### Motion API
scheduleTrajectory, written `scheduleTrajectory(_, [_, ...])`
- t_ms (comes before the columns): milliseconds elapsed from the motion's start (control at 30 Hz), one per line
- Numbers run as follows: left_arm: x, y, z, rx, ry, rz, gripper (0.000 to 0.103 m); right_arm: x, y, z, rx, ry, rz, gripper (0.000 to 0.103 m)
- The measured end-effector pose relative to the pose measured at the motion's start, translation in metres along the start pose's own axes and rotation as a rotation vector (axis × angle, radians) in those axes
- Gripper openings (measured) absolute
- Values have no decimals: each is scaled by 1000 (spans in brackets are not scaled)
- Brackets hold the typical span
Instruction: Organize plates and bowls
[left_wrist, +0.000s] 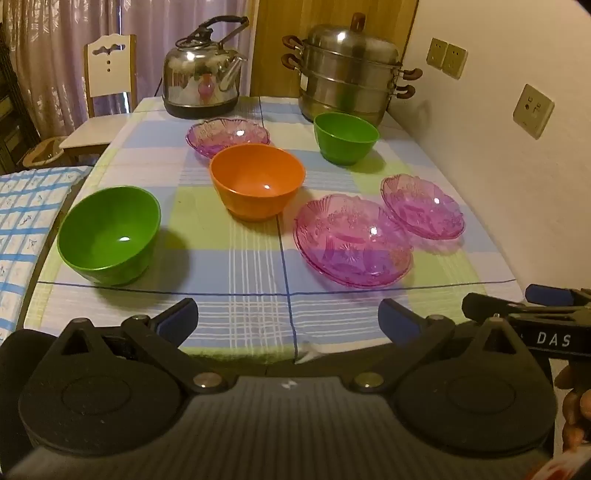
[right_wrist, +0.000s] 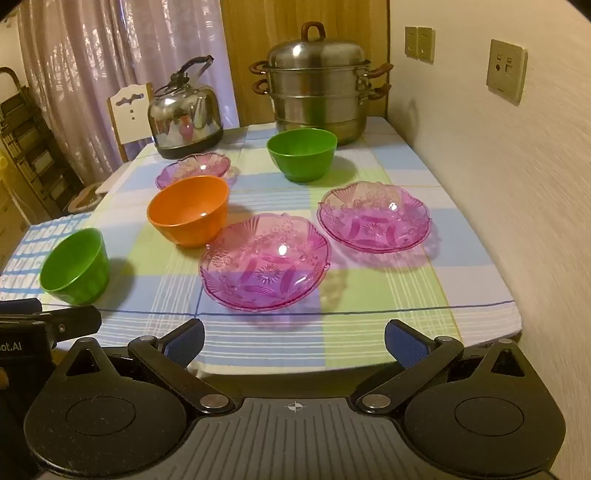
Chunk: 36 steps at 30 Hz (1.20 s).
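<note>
Both tools hung tilted downward over the near edge of the surface (left_wrist: 258, 258), side by side. The left gripper (left_wrist: 288, 317) had its blue-padded fingers (left_wrist: 177, 319) spread wide with nothing between them, and the right gripper (right_wrist: 293, 339) stood just as wide and empty; part of a hand (left_wrist: 574, 410) showed at the right edge of the left view. On the checked cloth of pale blue, green and white, a green bowl (left_wrist: 109, 236) sat near left, an orange bowl (left_wrist: 257, 181) in the middle, and a second green bowl (left_wrist: 346, 137) far right. A large pink glass plate (left_wrist: 352, 240) lay near right, a smaller pink plate (left_wrist: 423, 206) just beyond it to the right, and a third pink plate (left_wrist: 228, 134) far behind the orange bowl. A steel kettle (left_wrist: 203, 74) and a stacked steel steamer pot (left_wrist: 351, 70) stood at the far edge. A wooden chair (left_wrist: 109, 74) and lilac curtains (left_wrist: 55, 44) lay beyond on the left, and wall sockets (left_wrist: 533, 110) on the right. The right gripper's body read "DAS" in the left view; the left one's read "ot.AI" in the right view.
</note>
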<state>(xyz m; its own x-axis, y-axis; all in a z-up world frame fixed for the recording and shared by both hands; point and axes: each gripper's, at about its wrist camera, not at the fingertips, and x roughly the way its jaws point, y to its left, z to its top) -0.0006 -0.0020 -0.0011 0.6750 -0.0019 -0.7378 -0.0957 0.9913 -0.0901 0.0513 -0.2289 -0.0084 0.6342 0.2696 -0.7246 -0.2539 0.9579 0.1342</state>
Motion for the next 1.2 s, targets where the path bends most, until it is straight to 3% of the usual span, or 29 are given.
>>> scheduleTrajectory(233, [15,2,-15,-25,13,-10,103,0,-1,-1,1,0,3,103])
scheduleTrajectory(1200, [0,-1,3,-22,16,-27,103,-4,-4,5,9,-3,2,103])
